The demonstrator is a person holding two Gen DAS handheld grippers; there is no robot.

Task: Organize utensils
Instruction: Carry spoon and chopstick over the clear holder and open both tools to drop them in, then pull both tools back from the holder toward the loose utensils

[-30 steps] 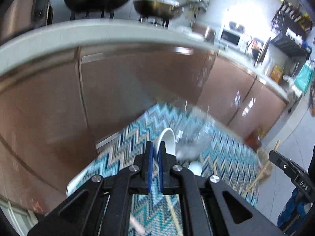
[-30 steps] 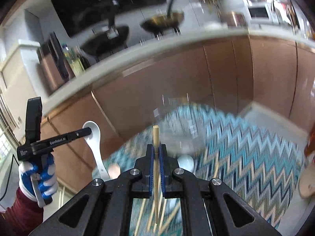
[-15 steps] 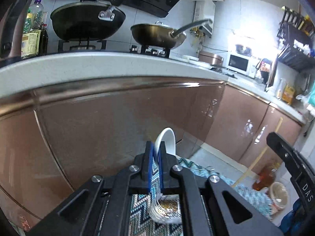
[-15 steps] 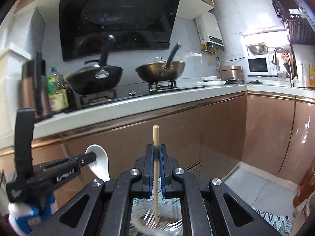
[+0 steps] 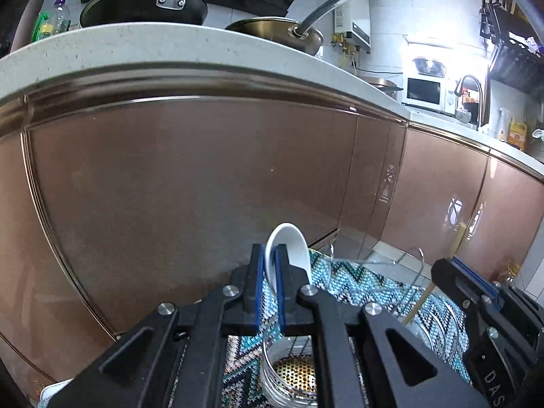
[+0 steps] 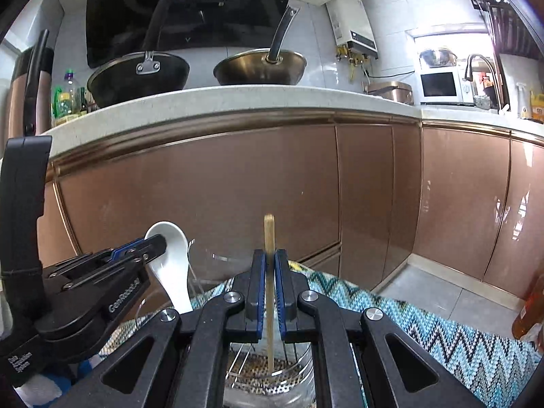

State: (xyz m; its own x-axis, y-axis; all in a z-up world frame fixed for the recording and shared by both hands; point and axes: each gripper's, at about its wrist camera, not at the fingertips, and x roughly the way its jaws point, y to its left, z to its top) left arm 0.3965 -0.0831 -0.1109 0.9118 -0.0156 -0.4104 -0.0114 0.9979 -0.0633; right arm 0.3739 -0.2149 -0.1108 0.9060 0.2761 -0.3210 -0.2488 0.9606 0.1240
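Left gripper (image 5: 268, 282) clamps the white spoon (image 5: 289, 255) at 12 o'clock – right gripper (image 6: 270, 292) pinches the chopstick (image 6: 269, 289) upright – both poised for dropping into the perforated holder (image 6: 268, 374)

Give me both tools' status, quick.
Left tool: closed on the white spoon.
Right tool: closed on the wooden chopstick.

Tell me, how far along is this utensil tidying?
Mid-way, it seems. Nothing looks dropped in yet. In hand: the left gripper pinches a white spoon above a clear holder with a perforated base, and the right gripper holds a wooden chopstick upright, its lower end down inside its clear holder. Left to do: release both. Any utensils on the zigzag cloth beyond that are out of view.
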